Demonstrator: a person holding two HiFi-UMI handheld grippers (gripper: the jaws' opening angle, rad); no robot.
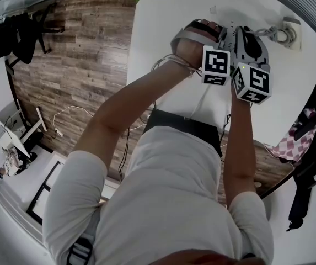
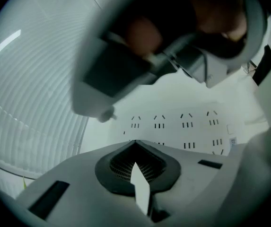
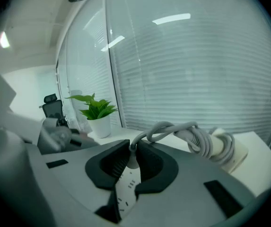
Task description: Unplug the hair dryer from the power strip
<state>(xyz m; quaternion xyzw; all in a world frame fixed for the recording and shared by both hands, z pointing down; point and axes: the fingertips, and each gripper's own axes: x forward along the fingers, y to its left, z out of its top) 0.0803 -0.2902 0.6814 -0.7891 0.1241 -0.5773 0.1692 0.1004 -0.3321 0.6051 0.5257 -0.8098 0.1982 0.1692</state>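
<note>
In the right gripper view my right gripper (image 3: 131, 157) is shut on the end of a white power strip (image 3: 127, 186). The strip's grey cord (image 3: 166, 129) leaves between the jaws and runs to a coil (image 3: 211, 143) beside a white block (image 3: 237, 155). The left gripper view shows the strip's face with rows of sockets (image 2: 185, 126) below the blurred right gripper (image 2: 173, 56). My left gripper (image 2: 137, 171) is shut on a thin white piece (image 2: 141, 190) that I cannot identify. In the head view both grippers (image 1: 199, 35) (image 1: 250, 42) are close together over the white table (image 1: 163, 48). No hair dryer is clearly visible.
A potted plant (image 3: 97, 110) stands at the table's far end by the window blinds (image 3: 196, 70). The cord coil and white block (image 1: 290, 31) lie at the table's right corner. Wooden floor (image 1: 80, 48) lies to the left of the table, and a checked cloth (image 1: 295, 142) hangs at the right.
</note>
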